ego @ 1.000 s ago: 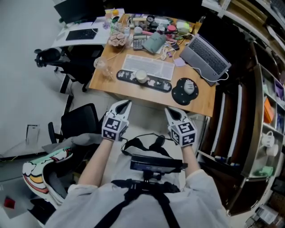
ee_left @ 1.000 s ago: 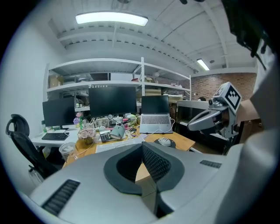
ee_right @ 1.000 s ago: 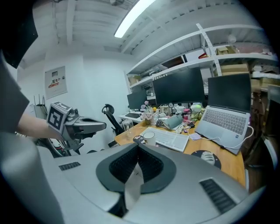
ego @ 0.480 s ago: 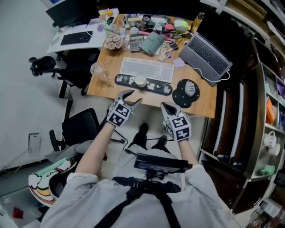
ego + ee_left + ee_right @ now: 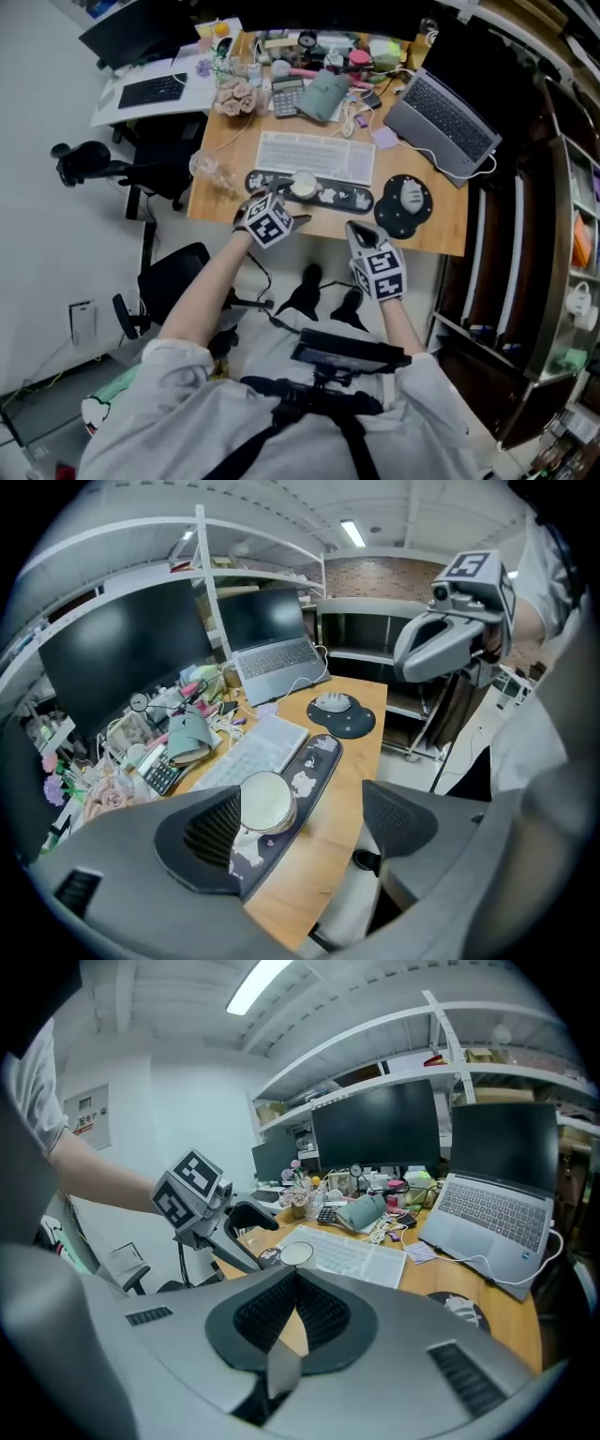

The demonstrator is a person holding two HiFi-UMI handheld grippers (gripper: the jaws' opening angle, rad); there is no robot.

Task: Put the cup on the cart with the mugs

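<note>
cup (image 5: 265,801) on desk (image 5: 358,754), untouched; left hand-held gripper (image 5: 305,822) jaws opening wide, empty; right hand-held gripper (image 5: 292,1283) pressed together.

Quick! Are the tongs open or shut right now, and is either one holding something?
Left tongs: opening, gripping nothing; the cup sits just ahead, not gripped.
Right tongs: shut, empty.

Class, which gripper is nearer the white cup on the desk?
Left. The left gripper, empty jaws opening, is just short of the cup; the right gripper, shut, is back off the desk.
</note>
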